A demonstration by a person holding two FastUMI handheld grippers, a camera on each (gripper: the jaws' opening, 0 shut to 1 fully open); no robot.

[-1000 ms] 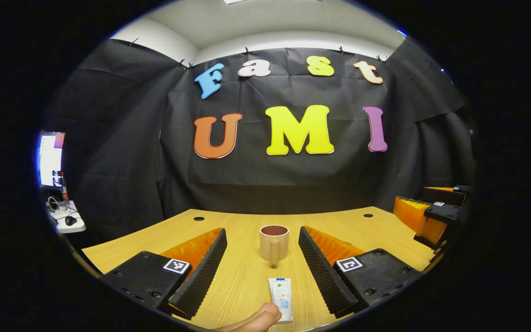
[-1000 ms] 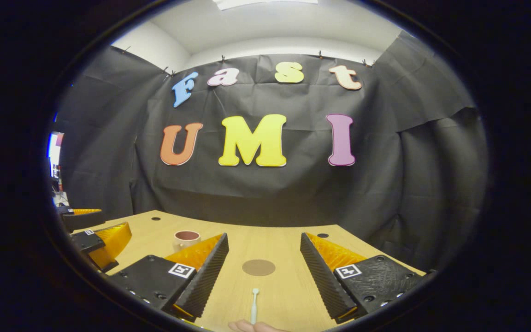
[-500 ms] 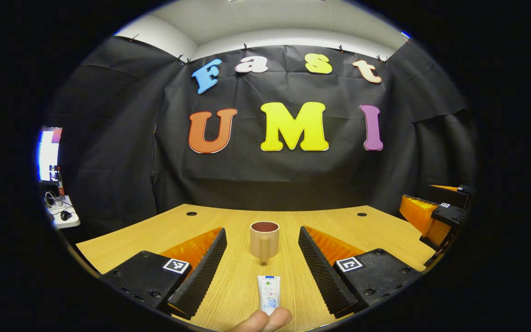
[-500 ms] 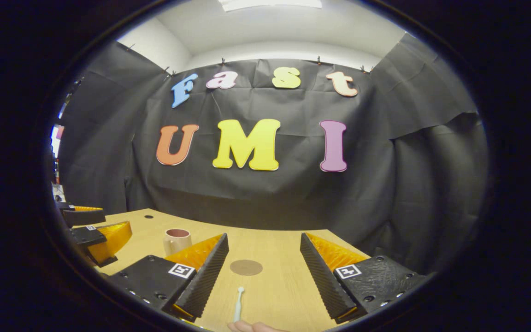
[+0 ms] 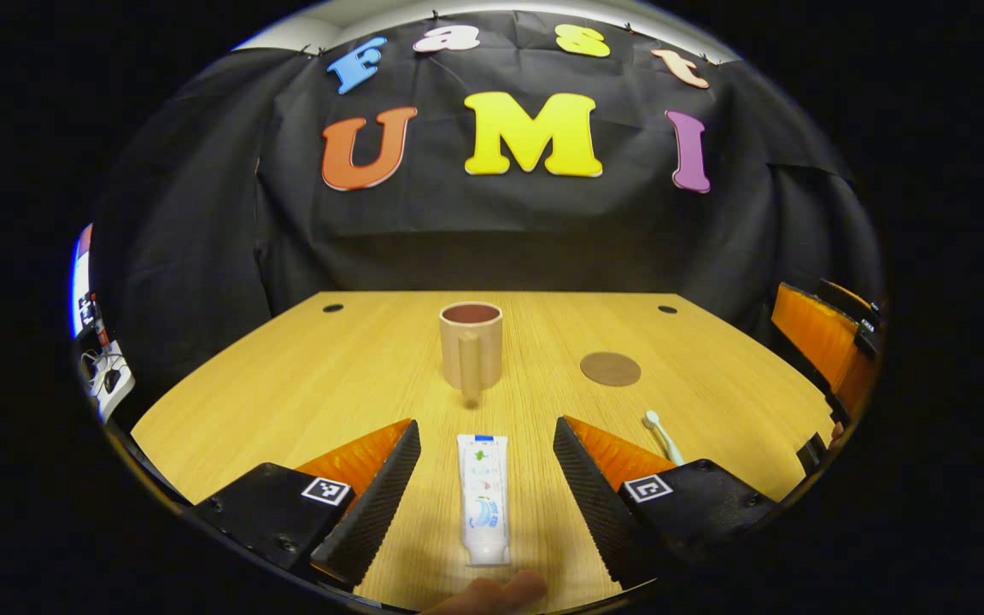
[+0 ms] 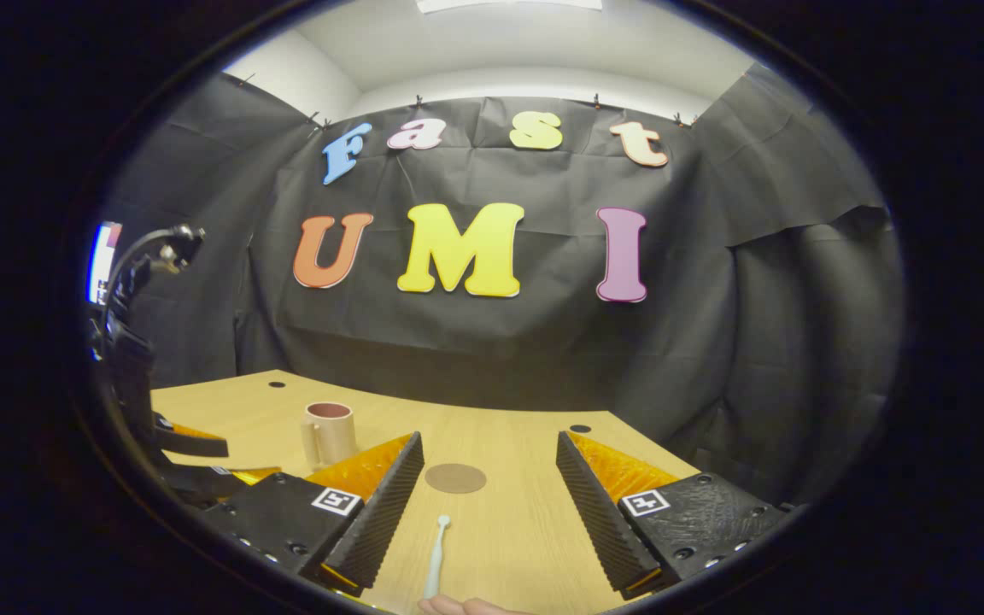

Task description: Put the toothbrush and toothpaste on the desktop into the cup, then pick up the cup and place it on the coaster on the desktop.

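Pale wooden surface (image 5: 287,384) carries a tan handled cup (image 5: 471,346); nearer than the cup, a white toothpaste tube (image 5: 483,498) lies lengthwise between the wide-open, empty left hand-held gripper (image 5: 483,487), and a slim white toothbrush (image 6: 435,555), probably flat, points between the gaping, empty right hand-held gripper (image 6: 485,521)

lit screen (image 5: 80,278), cables (image 5: 103,376), ceiling light (image 6: 509,4)

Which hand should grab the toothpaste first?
Probably left. The left gripper is open with the toothpaste lying flat between its fingers. The right gripper is lined up on the toothbrush instead.
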